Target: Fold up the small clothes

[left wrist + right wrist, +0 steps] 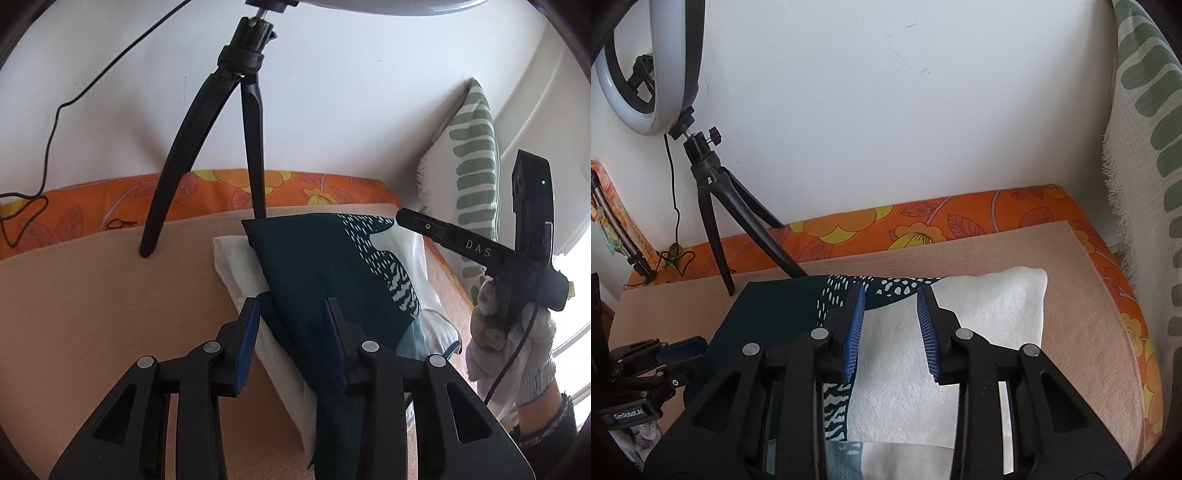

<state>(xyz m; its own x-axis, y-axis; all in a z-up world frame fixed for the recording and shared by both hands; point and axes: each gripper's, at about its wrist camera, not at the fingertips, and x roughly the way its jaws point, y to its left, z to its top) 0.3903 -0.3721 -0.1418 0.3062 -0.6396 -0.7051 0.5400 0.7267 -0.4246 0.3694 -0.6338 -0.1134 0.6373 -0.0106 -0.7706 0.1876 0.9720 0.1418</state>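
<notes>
A dark teal garment (314,266) with white dashes and zebra-like print lies folded on top of a white cloth (232,254) on the beige mat (92,295). My left gripper (291,302) hovers open over the garment's near left edge, and its blue pads are not pressing on the fabric. In the right wrist view, my right gripper (891,290) stands open above the white cloth (997,314), where the teal garment (783,314) meets it. The left gripper (665,354) shows at lower left. A gloved hand (509,343) holds the right gripper at the right edge.
A black tripod (251,147) carrying a ring light (653,74) stands on the mat's far edge, its cable trailing left. An orange floral sheet (923,225) lies under the mat against a white wall. A green-patterned cushion (472,155) leans at the right.
</notes>
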